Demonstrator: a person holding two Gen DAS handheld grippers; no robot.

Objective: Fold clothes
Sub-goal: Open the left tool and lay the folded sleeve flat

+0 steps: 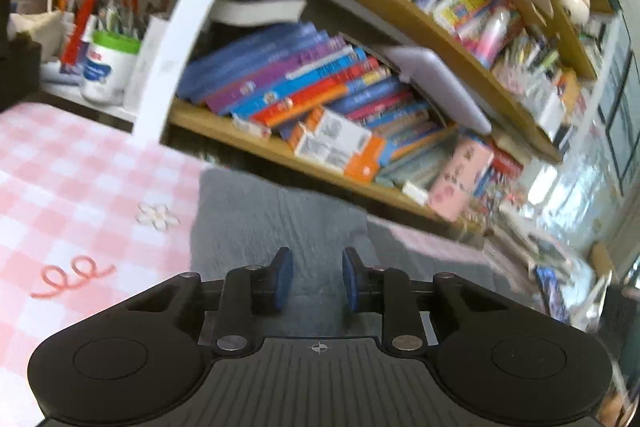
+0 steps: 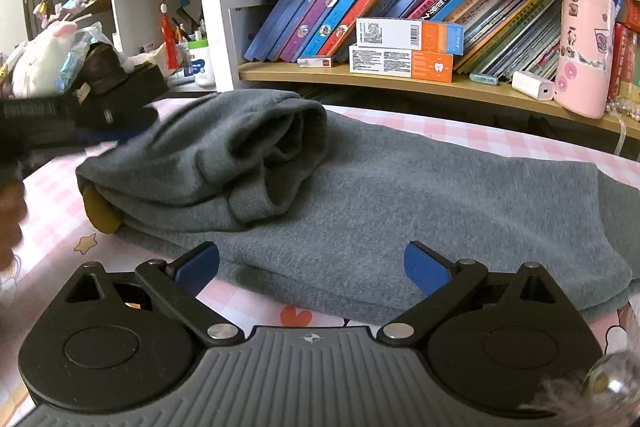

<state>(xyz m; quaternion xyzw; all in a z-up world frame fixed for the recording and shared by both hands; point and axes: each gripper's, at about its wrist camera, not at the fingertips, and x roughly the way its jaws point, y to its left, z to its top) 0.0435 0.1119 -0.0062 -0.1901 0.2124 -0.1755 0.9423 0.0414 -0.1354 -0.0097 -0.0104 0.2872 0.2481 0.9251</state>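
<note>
Left wrist view: left gripper pads parted with nothing between, over grey garment on pink checked cloth, pens in cup; right wrist view: right gripper spread wide, empty, at the folded garment's near edge, books filling shelf.

Counted: one grey knit garment; two orange-and-white cardboard boxes, stacked; one pink printed cylindrical canister.

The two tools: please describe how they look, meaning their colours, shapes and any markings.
Both look alike. The left tool and the right tool each have a black frame with two round housings, black linkage arms on silver pivot pins, and flat blue pads at the tips. Between the housings lies a grey ribbed plate with a small crosshair mark. No cables or sleeves show.
</note>
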